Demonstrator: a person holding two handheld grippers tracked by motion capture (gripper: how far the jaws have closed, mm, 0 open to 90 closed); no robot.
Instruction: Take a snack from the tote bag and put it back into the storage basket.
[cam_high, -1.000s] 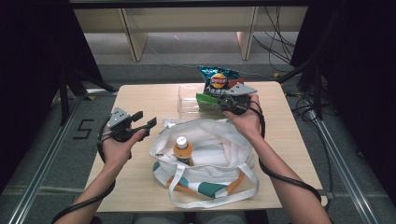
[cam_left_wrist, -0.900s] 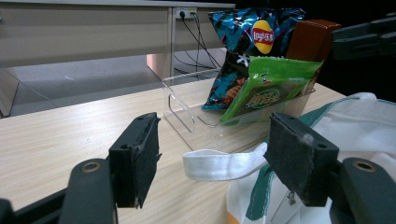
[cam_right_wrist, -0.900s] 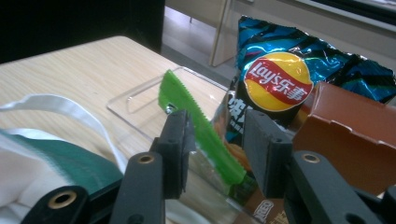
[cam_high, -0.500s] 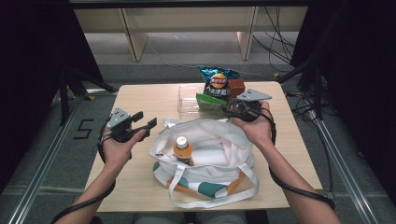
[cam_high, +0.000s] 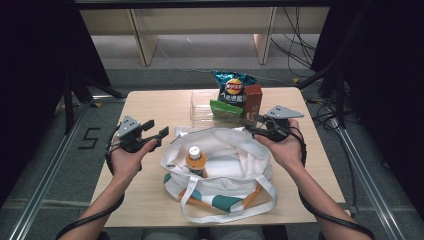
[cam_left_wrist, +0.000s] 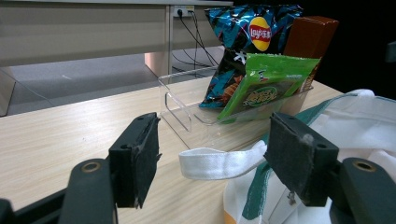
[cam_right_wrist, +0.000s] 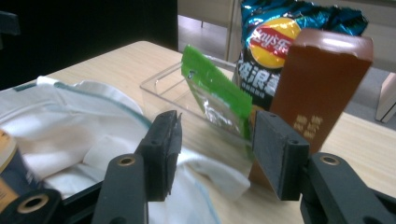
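A white bag (cam_high: 220, 160) is sitting in the middle of the counter (cam_high: 150, 200), open at the top. A bottle (cam_high: 195, 159) with an orange cap is standing inside it, near the left side.

Behind the bag, a clear tray (cam_high: 202, 107) is holding three things — a blue chip bag (cam_high: 232, 86), a green packet (cam_high: 225, 107) leaning in front of it, and a brown box (cam_high: 252, 97) at the right end.

The left gripper (cam_high: 156, 131) is hanging just left of the bag, with its jaws apart and nothing between them. In the left gripper view a white strap (cam_left_wrist: 219, 161) of the bag is lying on the counter past the jaws, not touched.

The right gripper (cam_high: 252, 129) is sitting at the bag's back right rim, just in front of the brown box. Its jaws have just been opening and are standing apart now, gripping nothing. In the right gripper view the green packet and box are showing between the jaws, probably a bit farther off, with the bag's cloth below.
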